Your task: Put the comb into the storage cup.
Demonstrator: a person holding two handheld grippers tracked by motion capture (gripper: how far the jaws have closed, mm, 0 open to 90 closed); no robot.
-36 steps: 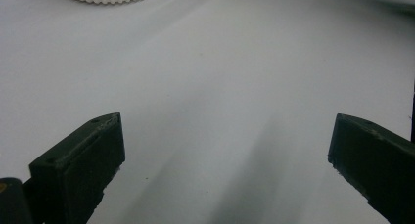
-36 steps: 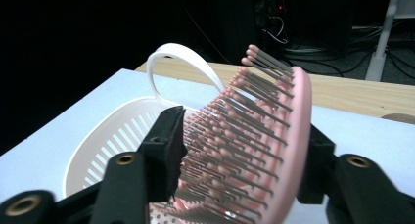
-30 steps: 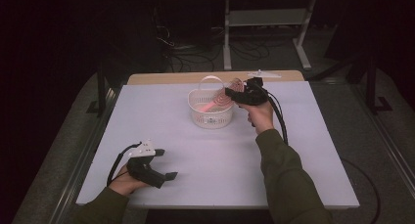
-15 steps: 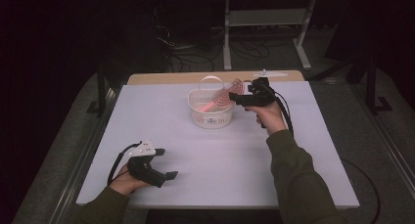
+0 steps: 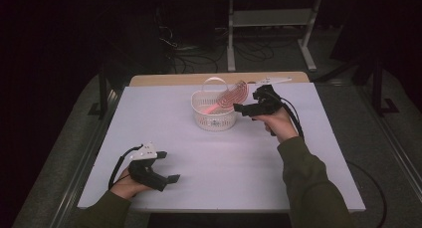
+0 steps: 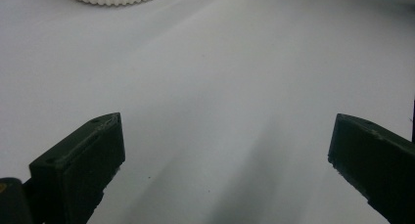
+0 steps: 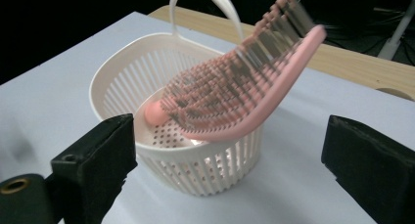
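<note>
Brush [image 5: 230, 97], pink, lies tilted in a white basket [image 5: 214, 119] at the far middle of the tabletop [image 5: 239, 163], handle end down inside, bristled head leaning over the rim. Right tool [image 5: 238, 108] sits just beside the basket; its jaws have just been opening and stand wide, nothing between them. Left tool [image 5: 169, 167] rests open near the front edge, well apart.
</note>
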